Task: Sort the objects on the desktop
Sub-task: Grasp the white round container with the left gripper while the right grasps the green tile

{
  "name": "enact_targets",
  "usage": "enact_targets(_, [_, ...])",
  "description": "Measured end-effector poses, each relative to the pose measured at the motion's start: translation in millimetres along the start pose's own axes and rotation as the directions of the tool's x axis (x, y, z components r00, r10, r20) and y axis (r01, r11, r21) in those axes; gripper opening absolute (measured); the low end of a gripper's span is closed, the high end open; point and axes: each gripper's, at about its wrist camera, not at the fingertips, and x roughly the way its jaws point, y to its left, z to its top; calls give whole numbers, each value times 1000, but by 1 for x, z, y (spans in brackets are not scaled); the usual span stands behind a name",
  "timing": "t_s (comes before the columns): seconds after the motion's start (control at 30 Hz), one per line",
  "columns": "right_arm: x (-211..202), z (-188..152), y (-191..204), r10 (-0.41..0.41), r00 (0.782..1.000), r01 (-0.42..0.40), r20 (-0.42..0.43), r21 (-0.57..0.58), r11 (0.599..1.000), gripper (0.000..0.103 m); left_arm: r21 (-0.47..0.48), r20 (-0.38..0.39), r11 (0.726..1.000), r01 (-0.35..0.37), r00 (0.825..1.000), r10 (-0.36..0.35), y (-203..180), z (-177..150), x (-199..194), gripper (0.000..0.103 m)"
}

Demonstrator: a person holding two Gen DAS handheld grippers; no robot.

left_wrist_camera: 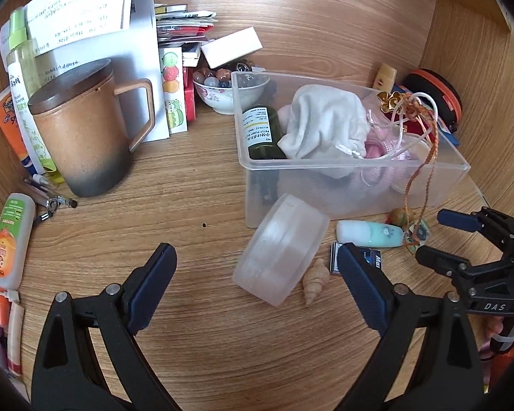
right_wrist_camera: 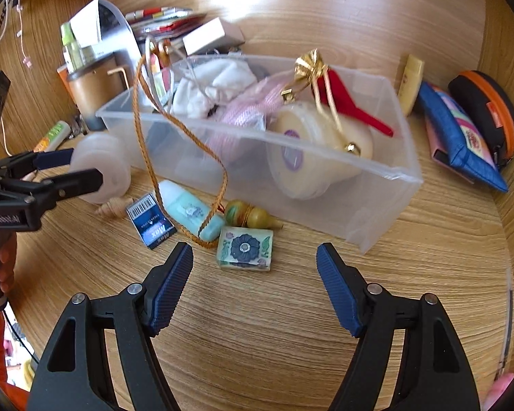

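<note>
A clear plastic bin (left_wrist_camera: 394,185) (right_wrist_camera: 377,212) holds a white cloth (left_wrist_camera: 322,123), a dark green bottle (left_wrist_camera: 262,133), pink cord and a cream roll (right_wrist_camera: 311,150). In front of it lie a frosted round container (left_wrist_camera: 281,250) (right_wrist_camera: 99,167), a mint tube (left_wrist_camera: 370,234) (right_wrist_camera: 188,212), a small blue card (right_wrist_camera: 150,222), a shell (left_wrist_camera: 315,281), a gourd charm (right_wrist_camera: 250,217) on an orange cord, and a flowered tile (right_wrist_camera: 245,248). My left gripper (left_wrist_camera: 257,284) is open, with the frosted container between its fingers. My right gripper (right_wrist_camera: 255,281) is open just before the tile.
A brown lidded mug (left_wrist_camera: 85,130), bottles, papers and a bowl of marbles (left_wrist_camera: 229,92) stand at the left and back. A white box (left_wrist_camera: 231,48) lies behind. Pouches (right_wrist_camera: 462,137) and an orange-rimmed case (right_wrist_camera: 486,109) lie right of the bin. Wooden walls enclose the desk.
</note>
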Motion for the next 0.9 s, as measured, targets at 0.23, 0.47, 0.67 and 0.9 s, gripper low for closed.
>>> enact_targets(0.23, [11,-2,2,-20,999,20,-27,-11,1000,61,10,-25,1000,21,999,-21,0,2,10,79])
enact_targets(0.47, [11,-1,4,-34,999,33,-25,-27,999,59,24,-32,1000,7,999,-6,-2,1,18,79])
enact_targets(0.67, [10,-3,3,-28,999,27,-22,-36,999,54,24,-43,999,26,999,-25,-1,1,22,67])
enact_targets(0.9, [9,-2,8,-7,1000,6,-13,-61,998,39,32,-47,999,39,998,-38,-3,1,24,48])
